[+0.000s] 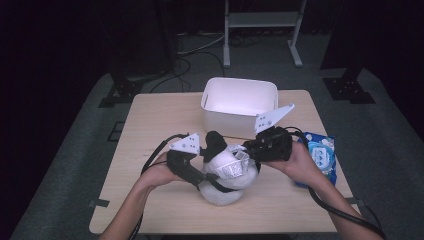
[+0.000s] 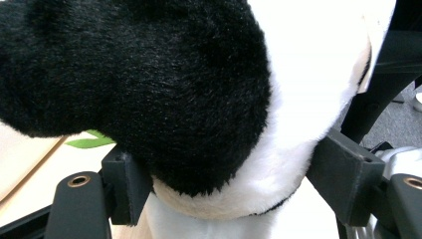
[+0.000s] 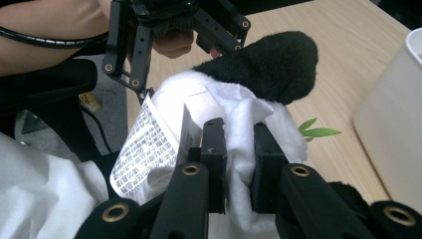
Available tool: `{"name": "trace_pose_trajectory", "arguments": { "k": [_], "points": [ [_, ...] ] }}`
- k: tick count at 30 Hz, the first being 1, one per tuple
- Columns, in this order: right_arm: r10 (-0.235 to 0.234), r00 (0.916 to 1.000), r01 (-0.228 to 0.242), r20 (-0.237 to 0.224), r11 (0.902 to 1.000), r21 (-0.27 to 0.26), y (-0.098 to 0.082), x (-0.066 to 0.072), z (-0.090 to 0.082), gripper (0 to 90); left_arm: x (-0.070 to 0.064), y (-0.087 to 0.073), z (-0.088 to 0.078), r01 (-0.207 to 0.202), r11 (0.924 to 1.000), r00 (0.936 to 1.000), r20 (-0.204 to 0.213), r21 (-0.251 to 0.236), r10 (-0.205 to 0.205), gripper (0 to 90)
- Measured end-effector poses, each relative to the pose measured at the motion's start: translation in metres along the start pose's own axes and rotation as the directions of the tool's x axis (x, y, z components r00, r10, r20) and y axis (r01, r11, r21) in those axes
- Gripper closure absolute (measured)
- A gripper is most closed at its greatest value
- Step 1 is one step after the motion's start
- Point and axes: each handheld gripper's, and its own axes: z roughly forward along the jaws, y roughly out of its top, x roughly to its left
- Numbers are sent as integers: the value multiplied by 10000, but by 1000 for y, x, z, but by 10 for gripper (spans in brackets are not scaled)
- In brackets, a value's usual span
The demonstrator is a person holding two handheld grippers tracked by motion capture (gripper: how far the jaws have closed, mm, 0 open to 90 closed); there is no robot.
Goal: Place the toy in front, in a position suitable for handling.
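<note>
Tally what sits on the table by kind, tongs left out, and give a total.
Plush toy, black and white: 1
White bin: 1
Blue packet: 1
Total: 3

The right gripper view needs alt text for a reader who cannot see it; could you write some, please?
The right gripper pinches a fold of white cloth between its black fingers, beside a printed label on a black-and-white plush toy. Beyond it, the left gripper reaches the toy over a wooden table, with a white bin at right.
</note>
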Motion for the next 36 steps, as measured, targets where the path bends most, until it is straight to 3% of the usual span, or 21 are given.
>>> {"name": "trace_pose_trajectory", "arguments": {
  "k": [18, 28, 36],
  "points": [
    [-176, 9992, 172, 371, 9998, 109, 9, 1, -4, 792, -4, 19, 24, -508, 9979, 9986, 149, 406, 502, 214],
    [295, 9976, -320, 634, 9988, 377, -12, -10, -10, 793, -4, 13, 37, -276, 9959, 9996, -60, 857, 282, 141],
    [602, 9965, -625, 574, 9973, 398, -25, -13, -17, 793, -2, -6, 51, 77, 9928, 9999, 121, 1196, -92, 103]
  ]
}}
